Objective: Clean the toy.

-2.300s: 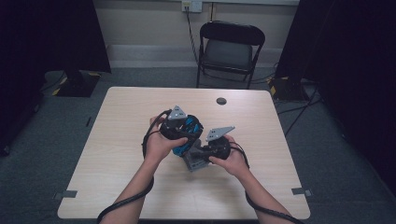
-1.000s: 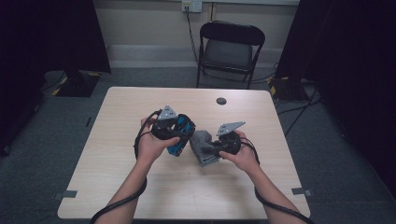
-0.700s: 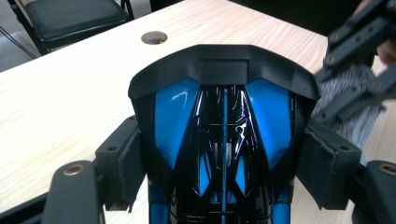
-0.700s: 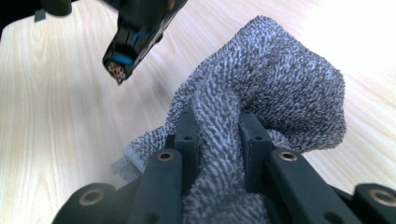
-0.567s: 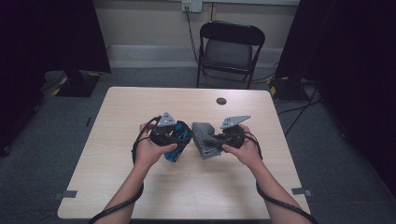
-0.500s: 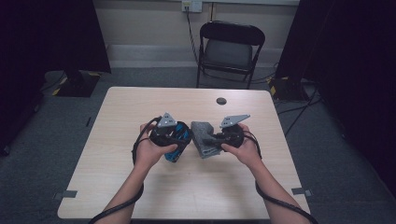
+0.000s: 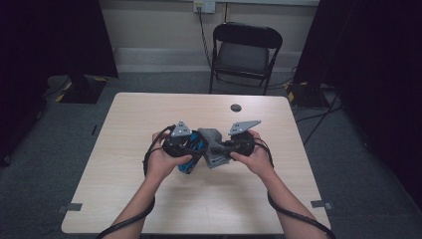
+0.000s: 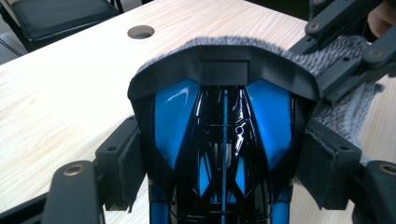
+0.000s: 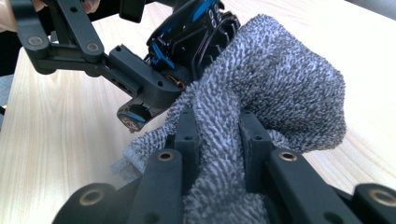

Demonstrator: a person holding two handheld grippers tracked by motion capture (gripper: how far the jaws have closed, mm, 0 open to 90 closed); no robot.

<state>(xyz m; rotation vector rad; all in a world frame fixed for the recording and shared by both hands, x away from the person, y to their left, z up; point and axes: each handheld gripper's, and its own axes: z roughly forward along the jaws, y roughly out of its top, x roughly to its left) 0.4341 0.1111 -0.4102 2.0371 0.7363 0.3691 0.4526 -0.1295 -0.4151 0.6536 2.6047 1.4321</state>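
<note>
A glossy blue and black toy car (image 7: 189, 155) is held just above the middle of the table, with my left gripper (image 7: 185, 147) shut on its sides. In the left gripper view the pads (image 8: 125, 163) press on both flanks of the car (image 8: 224, 121), and my left gripper (image 8: 224, 158) points toward the table's far edge. My right gripper (image 7: 222, 148) is shut on a grey terry cloth (image 7: 211, 141). In the right gripper view its jaws pinch a fold of the cloth (image 9: 280, 79) at my right gripper (image 9: 217, 122), and the cloth lies against the car (image 9: 196, 32).
The light wooden table (image 7: 129, 119) has a round cable hole (image 7: 235, 107) near its far edge. A black folding chair (image 7: 246, 50) stands behind the table. Cables trail from both grippers along the forearms toward the near edge.
Over the last two seconds both hands shifted and the right gripper carried the cloth up to the car's right side. In the last half second nothing has visibly moved.
</note>
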